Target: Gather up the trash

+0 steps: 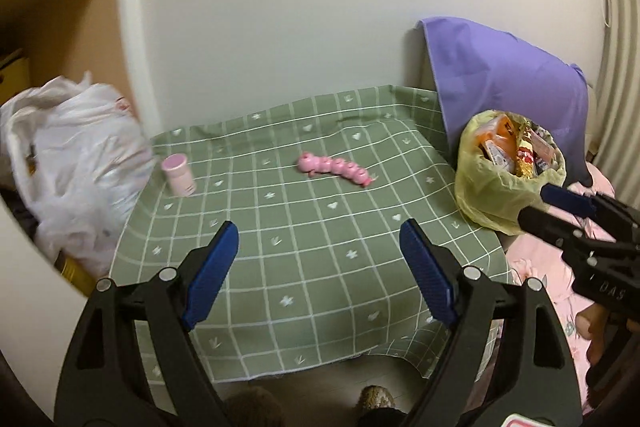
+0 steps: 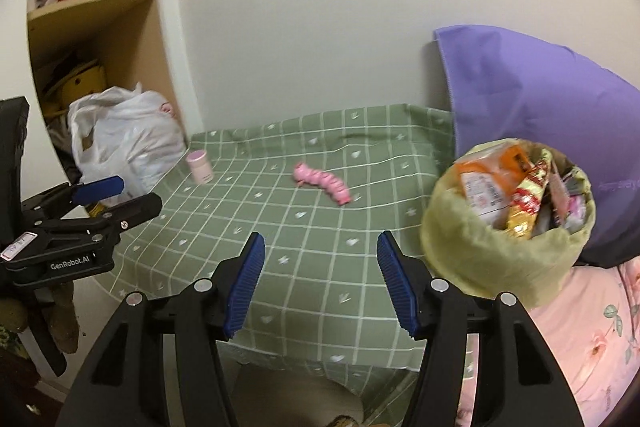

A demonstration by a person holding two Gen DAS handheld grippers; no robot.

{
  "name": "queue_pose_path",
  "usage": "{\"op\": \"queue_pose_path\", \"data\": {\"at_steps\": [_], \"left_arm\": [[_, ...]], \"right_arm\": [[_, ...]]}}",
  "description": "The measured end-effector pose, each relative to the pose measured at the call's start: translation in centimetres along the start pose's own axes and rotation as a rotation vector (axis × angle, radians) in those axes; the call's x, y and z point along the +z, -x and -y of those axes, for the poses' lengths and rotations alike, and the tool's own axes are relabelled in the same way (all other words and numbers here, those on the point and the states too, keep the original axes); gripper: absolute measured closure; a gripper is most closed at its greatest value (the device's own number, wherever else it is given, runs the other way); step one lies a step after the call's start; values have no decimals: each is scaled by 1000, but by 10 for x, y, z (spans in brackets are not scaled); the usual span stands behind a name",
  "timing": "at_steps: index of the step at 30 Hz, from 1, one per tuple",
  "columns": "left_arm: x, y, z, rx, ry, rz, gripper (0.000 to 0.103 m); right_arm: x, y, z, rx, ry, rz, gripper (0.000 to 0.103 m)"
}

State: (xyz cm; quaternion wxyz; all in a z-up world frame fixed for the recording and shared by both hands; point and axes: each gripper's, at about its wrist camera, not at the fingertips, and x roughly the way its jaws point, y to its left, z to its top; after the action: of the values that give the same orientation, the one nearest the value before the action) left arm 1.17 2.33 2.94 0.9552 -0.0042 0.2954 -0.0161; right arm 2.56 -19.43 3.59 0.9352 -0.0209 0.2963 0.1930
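Step in hand: both grippers hang over the near edge of the green checked tablecloth, empty, with the trash that remains still to be chosen.
Left gripper: fingers spread wide, nothing between the 2 blue pads, only cloth showing in the gap.
Right gripper: also parted, somewhat less wide, nothing held; its blue pads frame bare cloth.
Bin: a small bin lined with a yellow-green bag, at the right edge of the table against a purple pillow, already heaped with snack wrappers.
Left on the table: a pink segmented toy lying near the middle and a small pink jar standing at the far left, just beside a white plastic bag.
Key relation: the toy lies ahead of both sets of fingers, well apart from them, its long axis running from far-left to near-right across the cloth; the jar lies forward and to the left, on the left gripper's side.
Nearer hand: judged, the right for the bin, the left for the jar; the toy sits between them.
Doubt: whether toy or jar counts as trash cannot be told from here.
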Motion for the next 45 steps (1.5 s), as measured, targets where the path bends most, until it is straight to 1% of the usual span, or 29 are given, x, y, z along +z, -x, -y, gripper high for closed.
{"op": "queue_pose_path", "data": {"at_steps": [2,7,12,22,45], "left_arm": [[-4,6,-7,6,16,4,24],[-5,17,-16,29,57,14,24],[-2,21,-13,27,49,28,24],[-3,25,-6,15,36,32,24],[-2,29,-9,16,40,43,25]], "right_arm": [[-4,2,-10,3,3,-5,48],[-9,9,-19,-6,10,-2,48],[-11,14,-19,-15,2,2,48],[-14,22,-11,-25,-17,9,48],[-12,21,-12,-22,-20,14,48]]}}
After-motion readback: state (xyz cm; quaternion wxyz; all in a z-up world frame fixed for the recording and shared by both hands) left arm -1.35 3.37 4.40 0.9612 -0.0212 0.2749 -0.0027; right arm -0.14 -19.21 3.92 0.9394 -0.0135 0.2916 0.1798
